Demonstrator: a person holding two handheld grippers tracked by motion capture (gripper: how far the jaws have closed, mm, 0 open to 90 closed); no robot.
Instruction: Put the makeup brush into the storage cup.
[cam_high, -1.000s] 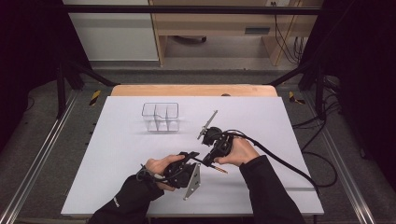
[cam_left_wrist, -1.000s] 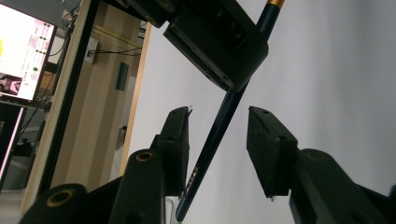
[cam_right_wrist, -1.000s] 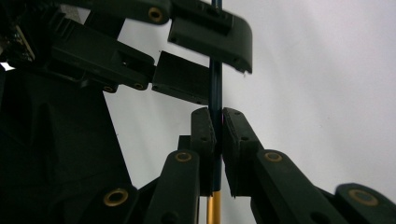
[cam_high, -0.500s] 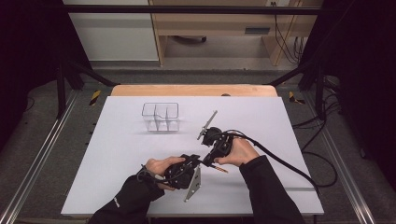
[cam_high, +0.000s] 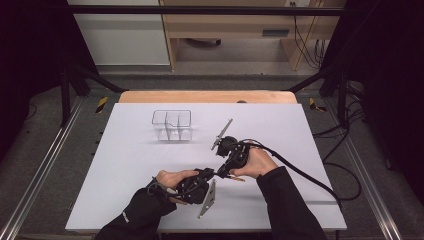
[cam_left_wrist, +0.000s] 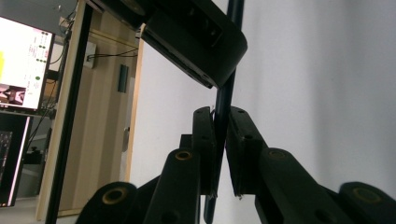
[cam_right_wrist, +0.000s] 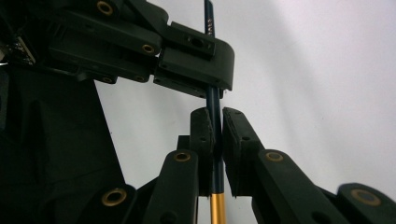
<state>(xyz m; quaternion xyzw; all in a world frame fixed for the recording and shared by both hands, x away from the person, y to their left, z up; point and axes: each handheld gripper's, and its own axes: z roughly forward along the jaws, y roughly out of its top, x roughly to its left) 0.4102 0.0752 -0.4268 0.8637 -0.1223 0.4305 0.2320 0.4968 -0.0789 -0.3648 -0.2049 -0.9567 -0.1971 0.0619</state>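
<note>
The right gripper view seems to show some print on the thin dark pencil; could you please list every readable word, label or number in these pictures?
Print on the thin dark-blue pencil with a gold end: pale marks, too blurred to read.
Bright monitor screen at the left edge: text too small to read.
Nothing else carries legible writing.

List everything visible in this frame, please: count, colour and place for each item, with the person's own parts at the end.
Table: one, white top.
Divided container: one, clear, far left of centre on the table.
Pencil: one, dark blue with a gold band, held between both sets of jaws.
Left gripper: one, black, near centre, shut on the pencil.
Right gripper: one, black, meeting the left, shut on the pencil.
Hands: left hand, right hand, black sleeves.
</note>
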